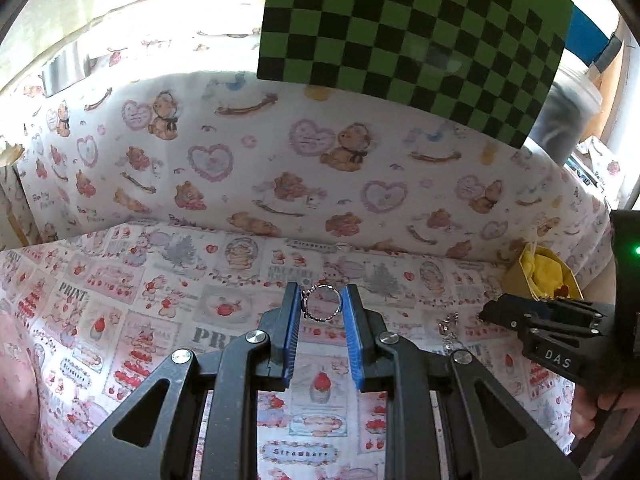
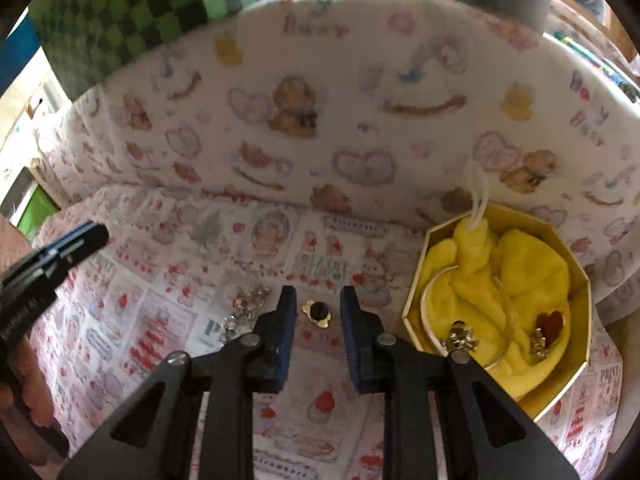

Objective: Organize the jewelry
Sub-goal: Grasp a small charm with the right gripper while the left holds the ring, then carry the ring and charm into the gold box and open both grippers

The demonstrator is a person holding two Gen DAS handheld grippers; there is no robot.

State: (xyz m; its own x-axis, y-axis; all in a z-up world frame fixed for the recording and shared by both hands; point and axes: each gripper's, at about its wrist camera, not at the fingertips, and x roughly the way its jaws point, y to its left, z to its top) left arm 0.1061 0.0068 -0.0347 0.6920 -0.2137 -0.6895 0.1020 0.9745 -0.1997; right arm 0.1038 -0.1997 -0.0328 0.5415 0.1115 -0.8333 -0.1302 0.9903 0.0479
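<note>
Left tongs [image 1: 323,300] clamp the ring [image 1: 322,303] at their tips. Right tongs [image 2: 318,307] nearly shut, empty, above the gold flower piece [image 2: 317,313]. Carry ring to yellow-lined box [image 2: 416,296], 3 o'clock; release low over the lining.

Bright daylight glare upper left; right wrist view motion-blurred; fisheye edges bend, darken.

i'm counting two grippers, the left gripper [image 1: 322,298] and the right gripper [image 2: 318,300]. one silver ring [image 1: 322,303], one gold-and-black piece [image 2: 317,313], one sparkly silver cluster [image 2: 246,303], though that pile is too blurry for counting separate bits. one yellow-lined box [image 2: 416,276], and it's holding one red heart piece [image 2: 551,323] plus two silver clumps.
</note>
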